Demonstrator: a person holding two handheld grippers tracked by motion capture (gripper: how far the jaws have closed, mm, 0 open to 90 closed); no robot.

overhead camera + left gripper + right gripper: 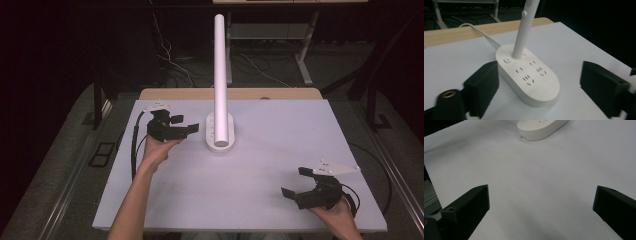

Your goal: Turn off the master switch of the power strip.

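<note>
A white power strip base [220,136] with a tall white pole [219,65] rising from it stands at the middle back of the white table top [270,165]. My left gripper [189,124] hovers just left of the base, open, with nothing held. In the left gripper view the base [529,80] lies between and just beyond the jaws of the left gripper [539,72], showing sockets and a round button [507,60]. My right gripper [294,182] is open near the front right, far from the base. In the right gripper view the right gripper [541,195] looks over bare table toward the base end [541,127].
A white cord [481,32] runs from the base over the wooden back edge [230,93]. Black cables [134,145] trail from the left gripper along the table's left side. Behind the table are desk legs [302,55] and loose wires on a dark floor.
</note>
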